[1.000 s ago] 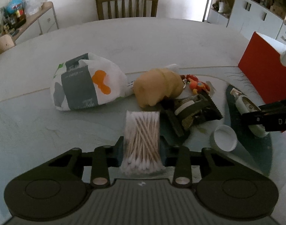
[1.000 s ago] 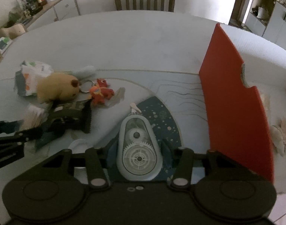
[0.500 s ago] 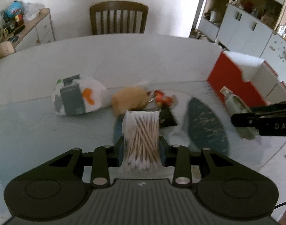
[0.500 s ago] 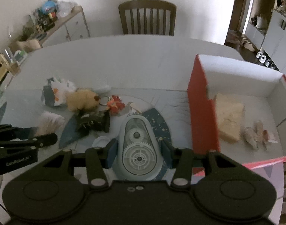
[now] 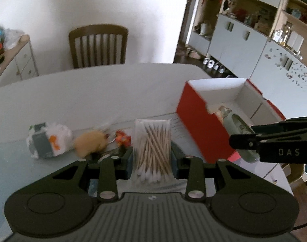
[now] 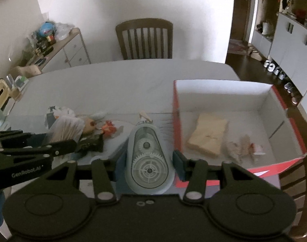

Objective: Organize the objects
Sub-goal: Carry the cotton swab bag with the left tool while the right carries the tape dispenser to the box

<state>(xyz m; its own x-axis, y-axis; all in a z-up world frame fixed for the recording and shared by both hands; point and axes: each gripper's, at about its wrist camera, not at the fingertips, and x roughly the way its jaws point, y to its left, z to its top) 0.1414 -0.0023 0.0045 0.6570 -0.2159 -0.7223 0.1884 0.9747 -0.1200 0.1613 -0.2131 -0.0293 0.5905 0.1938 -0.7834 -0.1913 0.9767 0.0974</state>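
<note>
My left gripper (image 5: 152,157) is shut on a clear pack of cotton swabs (image 5: 153,145), held high above the table. My right gripper (image 6: 147,157) is shut on a pale blue correction tape dispenser (image 6: 147,159) with visible gears, also lifted. A red box (image 6: 224,121) with white inside stands on the table at the right; it holds a tan flat packet (image 6: 208,136) and small pale bits. In the left wrist view the red box (image 5: 201,125) lies ahead to the right, with the right gripper (image 5: 242,141) beside its near wall.
On the table to the left lie a white printed pouch (image 5: 47,139), a tan plush toy (image 5: 91,144), a red-orange keychain figure (image 5: 122,139) and a dark packet (image 6: 92,143). A wooden chair (image 6: 144,39) stands at the far edge. A sideboard (image 6: 58,52) and cabinets line the walls.
Both grippers have risen from the table with their loads, the swabs and the tape dispenser. The views now look down on the red box's open inside.
</note>
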